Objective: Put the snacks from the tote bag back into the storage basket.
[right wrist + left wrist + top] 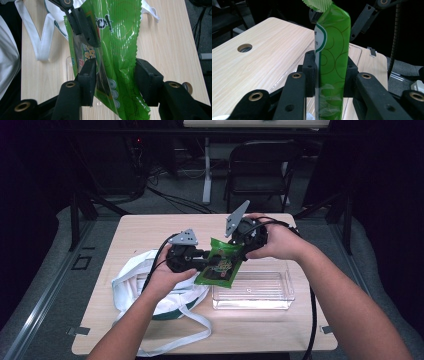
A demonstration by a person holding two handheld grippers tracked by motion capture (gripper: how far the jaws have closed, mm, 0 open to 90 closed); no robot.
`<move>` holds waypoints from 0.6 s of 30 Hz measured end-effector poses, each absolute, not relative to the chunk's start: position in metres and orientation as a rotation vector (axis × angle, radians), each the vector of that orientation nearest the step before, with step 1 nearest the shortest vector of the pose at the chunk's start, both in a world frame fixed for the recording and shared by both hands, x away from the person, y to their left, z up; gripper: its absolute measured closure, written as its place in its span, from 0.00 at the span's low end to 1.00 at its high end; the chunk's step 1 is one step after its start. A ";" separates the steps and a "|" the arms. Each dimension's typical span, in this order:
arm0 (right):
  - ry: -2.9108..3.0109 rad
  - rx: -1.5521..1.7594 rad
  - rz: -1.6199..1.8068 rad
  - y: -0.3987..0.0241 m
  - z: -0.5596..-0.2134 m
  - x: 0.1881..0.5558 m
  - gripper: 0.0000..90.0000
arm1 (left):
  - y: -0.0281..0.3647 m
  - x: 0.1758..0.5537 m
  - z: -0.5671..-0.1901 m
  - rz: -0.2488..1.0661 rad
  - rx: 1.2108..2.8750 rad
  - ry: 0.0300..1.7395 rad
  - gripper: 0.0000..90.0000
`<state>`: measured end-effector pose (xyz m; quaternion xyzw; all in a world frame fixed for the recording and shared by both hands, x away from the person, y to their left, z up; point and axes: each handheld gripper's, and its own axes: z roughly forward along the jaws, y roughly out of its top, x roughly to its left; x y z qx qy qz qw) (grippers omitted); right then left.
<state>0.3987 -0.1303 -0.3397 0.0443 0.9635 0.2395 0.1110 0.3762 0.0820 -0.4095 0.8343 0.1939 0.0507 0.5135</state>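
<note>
Hanging upright over the desk's (150, 227) middle, the snack bag (220, 265) is clamped by the left gripper (202, 261); the right gripper (243, 251) straddles its top edge, half-open.

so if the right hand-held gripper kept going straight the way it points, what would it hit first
Probably the green snack bag, already between the right hand-held gripper jaws; beyond it, likely the left hand-held gripper clamped on the bag, though depth is unclear.

Wood-grain bench (260, 330) w/ a round cable hole (244, 47) near one edge. White cloth tote bag (131, 280), green trim, long straps trailing toward front edge. Clear plastic bin (255, 292) just beside bag, on its right. Behind bench: dark folding chair (262, 167), white desk leg (206, 170), cables on grey floor (50, 310).
</note>
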 end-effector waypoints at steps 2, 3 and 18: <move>2.834 0.126 0.702 -0.130 -0.340 0.399 0.61 | 0.082 0.376 -0.410 0.121 2.005 0.466 0.80; 2.837 0.125 0.703 -0.130 -0.340 0.399 0.62 | 0.082 0.376 -0.410 0.120 2.006 0.464 0.80; 2.908 0.141 0.674 -0.130 -0.340 0.401 0.80 | 0.077 0.376 -0.412 0.124 2.025 0.441 0.79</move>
